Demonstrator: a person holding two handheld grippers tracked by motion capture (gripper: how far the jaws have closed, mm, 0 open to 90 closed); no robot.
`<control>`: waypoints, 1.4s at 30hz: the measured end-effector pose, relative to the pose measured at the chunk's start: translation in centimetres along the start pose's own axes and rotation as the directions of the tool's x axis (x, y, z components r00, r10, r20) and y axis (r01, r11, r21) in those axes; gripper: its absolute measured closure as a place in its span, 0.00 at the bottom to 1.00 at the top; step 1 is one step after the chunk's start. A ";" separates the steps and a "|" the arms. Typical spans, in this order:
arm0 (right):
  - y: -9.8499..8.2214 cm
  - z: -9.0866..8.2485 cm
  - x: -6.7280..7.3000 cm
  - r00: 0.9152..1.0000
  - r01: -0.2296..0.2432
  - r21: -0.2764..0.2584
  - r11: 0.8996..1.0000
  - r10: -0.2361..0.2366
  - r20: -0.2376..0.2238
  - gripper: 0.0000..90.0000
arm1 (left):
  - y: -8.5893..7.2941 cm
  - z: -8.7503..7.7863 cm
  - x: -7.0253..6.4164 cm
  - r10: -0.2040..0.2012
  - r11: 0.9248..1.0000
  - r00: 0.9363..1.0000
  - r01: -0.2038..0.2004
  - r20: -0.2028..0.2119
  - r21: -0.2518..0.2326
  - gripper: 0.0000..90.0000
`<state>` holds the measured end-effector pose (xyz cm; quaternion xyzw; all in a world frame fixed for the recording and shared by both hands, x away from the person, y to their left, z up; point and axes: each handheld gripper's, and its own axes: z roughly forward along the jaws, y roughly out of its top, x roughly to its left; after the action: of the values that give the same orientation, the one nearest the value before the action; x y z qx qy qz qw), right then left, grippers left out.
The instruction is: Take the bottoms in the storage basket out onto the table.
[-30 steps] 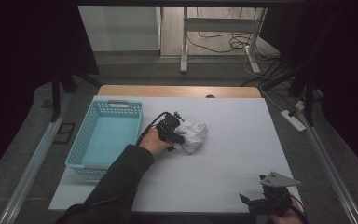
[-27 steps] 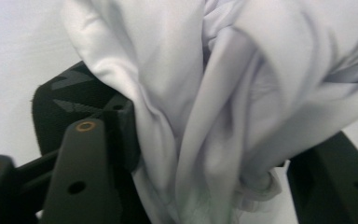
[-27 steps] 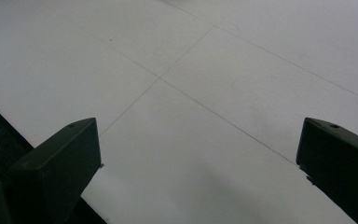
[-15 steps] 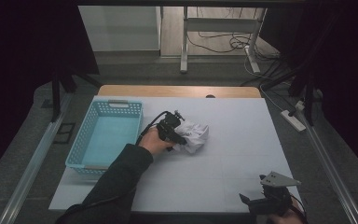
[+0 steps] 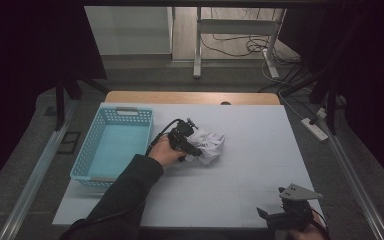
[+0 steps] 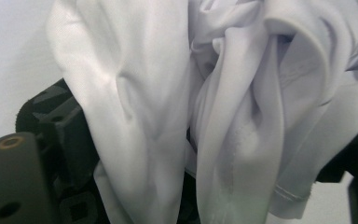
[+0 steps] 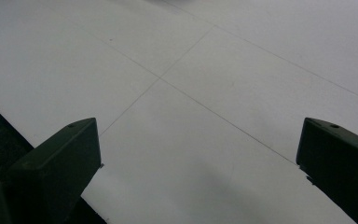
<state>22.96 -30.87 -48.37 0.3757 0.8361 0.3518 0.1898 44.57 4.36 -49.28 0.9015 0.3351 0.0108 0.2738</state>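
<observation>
Left gripper (image 5: 196,148) sits mid-table, nose pushed into the crumpled white cloth (image 5: 211,145), which lies bunched on the white table (image 5: 260,150) just right of the light blue plastic basket (image 5: 111,145), not touching it. In the left gripper view the cloth (image 6: 205,107) folds hang between the 2 black jaws; the jaws have just been opening and now stand wide, with fabric draped over them and no visible pinch. Left hand (image 5: 166,151) wraps the gripper body, dark sleeve behind it. Right gripper (image 5: 286,216) rests at the near right table edge, well apart from the cloth, jaws spread wide over bare table, nothing between them.
</observation>
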 end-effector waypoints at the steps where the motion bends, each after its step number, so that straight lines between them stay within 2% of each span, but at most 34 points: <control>1: 0.0 0.0 0.0 1.000 0.000 0.000 1.000 0.000 0.000 0.00 | 0.0 0.0 0.0 0.003 1.000 1.000 -0.003 -0.002 -0.003 0.13; 5: 0.0 0.0 0.0 1.000 0.000 0.000 1.000 0.000 0.000 0.00 | 0.0 -0.2 0.0 0.022 1.000 1.000 -0.022 -0.014 -0.001 0.08; 9: 0.0 0.0 0.0 1.000 0.000 0.000 1.000 0.000 -0.002 0.00 | 0.0 -0.4 0.0 0.004 1.000 1.000 -0.003 0.002 -0.017 0.04; 14: 0.0 0.0 0.0 1.000 0.001 0.000 1.000 -0.001 -0.002 0.00 | 0.0 -0.7 -0.2 0.015 1.000 1.000 -0.015 0.004 -0.026 0.00; 24: 0.0 0.0 0.0 1.000 0.001 0.001 1.000 -0.001 -0.002 0.00 | 0.1 -1.2 -0.6 0.041 0.998 0.999 -0.041 0.013 -0.058 0.00; 30: 0.0 0.0 0.0 1.000 0.000 0.001 1.000 0.000 -0.003 0.00 | 0.0 -1.6 -0.9 0.042 0.996 0.999 -0.040 0.033 -0.084 0.00; 42: 0.0 0.0 0.0 1.000 0.001 0.002 1.000 -0.001 -0.002 0.00 | -0.1 -2.2 -1.3 0.051 0.993 0.998 -0.047 0.033 -0.111 0.00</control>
<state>22.97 -30.84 -48.39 0.3752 0.8367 0.3514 0.1888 43.09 4.71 -47.19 0.8930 0.3070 0.0199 0.3285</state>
